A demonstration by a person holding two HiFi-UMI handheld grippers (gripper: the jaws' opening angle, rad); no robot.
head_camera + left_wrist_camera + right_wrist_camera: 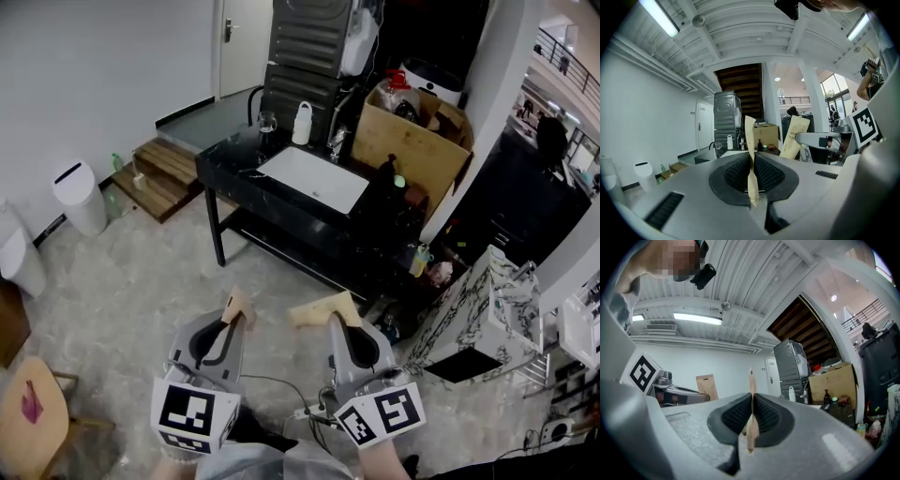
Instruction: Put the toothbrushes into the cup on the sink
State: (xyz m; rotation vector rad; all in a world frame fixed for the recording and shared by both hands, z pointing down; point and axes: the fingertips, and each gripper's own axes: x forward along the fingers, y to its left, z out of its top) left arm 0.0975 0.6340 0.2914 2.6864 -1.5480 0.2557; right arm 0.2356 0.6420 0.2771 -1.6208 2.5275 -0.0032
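Both grippers are held low in the head view, over the floor and short of the black sink counter (225, 164). My left gripper (236, 319) is shut on a tan paper toothbrush packet (238, 304), seen edge-on between the pads in the left gripper view (751, 159). My right gripper (339, 317) is shut on a second tan packet (323, 311), which also stands edge-on between its pads (751, 416). A clear cup (267, 122) stands at the counter's back left, beside the black faucet (253, 101) and the white basin (311, 178).
A white bottle (302, 124) stands behind the basin. A cardboard box (417, 141) rests at the counter's right end. A white bin (80, 197) and wooden steps (164, 173) are on the left, a chair (37, 412) at the lower left, and a marbled cabinet (483, 300) on the right.
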